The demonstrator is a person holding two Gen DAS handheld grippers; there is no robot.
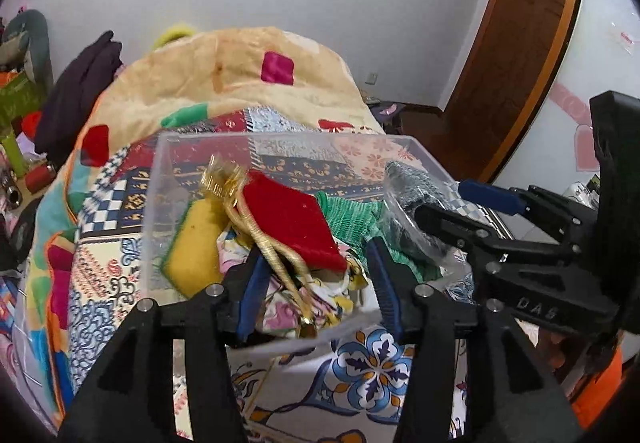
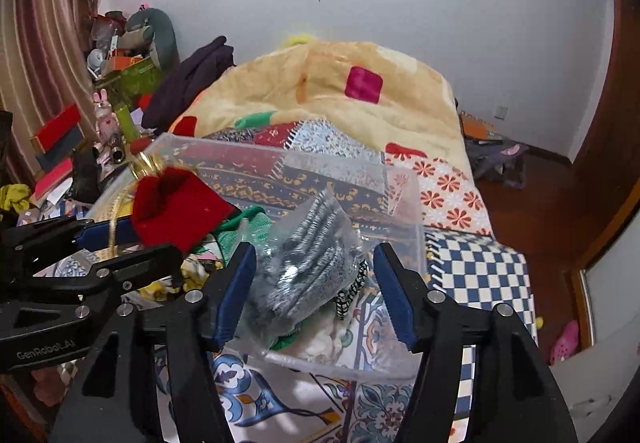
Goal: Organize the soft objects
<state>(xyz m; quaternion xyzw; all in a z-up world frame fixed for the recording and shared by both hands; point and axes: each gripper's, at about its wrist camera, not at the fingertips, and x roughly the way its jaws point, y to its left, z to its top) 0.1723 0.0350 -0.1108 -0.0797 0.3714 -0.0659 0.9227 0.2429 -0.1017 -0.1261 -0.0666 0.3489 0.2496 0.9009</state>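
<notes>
- Already well filled, the clear plastic bin (image 1: 160,179) sits on the patterned quilt (image 1: 372,363) of a bed, and my two hand-held grippers hang over its near rim from either side.
- My left gripper (image 1: 316,283) has its blue pads spread apart with nothing between them; it is poised above the red felt pouch (image 1: 292,223), whose gold cord (image 1: 276,263) trails down toward the jaws.
- My right gripper (image 2: 316,291) is likewise released, its fingers wide, with the bagged grey knit (image 2: 304,263) lying between and just past them on top of the pile, touching neither pad as far as I can see.
- Beside the pouch rest a yellow sponge (image 1: 196,247) against the bin's left wall, a green knitted piece (image 1: 352,215) in the middle, and floral cloth (image 1: 288,307) underneath.
- I judge the soft things were gathered into one see-through container so they stay together and easy to find; the bagged knit rides highest at the right end, likely the latest addition.
- Both grippers being unclenched suggests to me a pause between placements, with most of the sorting done.
- Clutter on the side table (image 2: 80,147) beyond the bed lies outside this job.
</notes>
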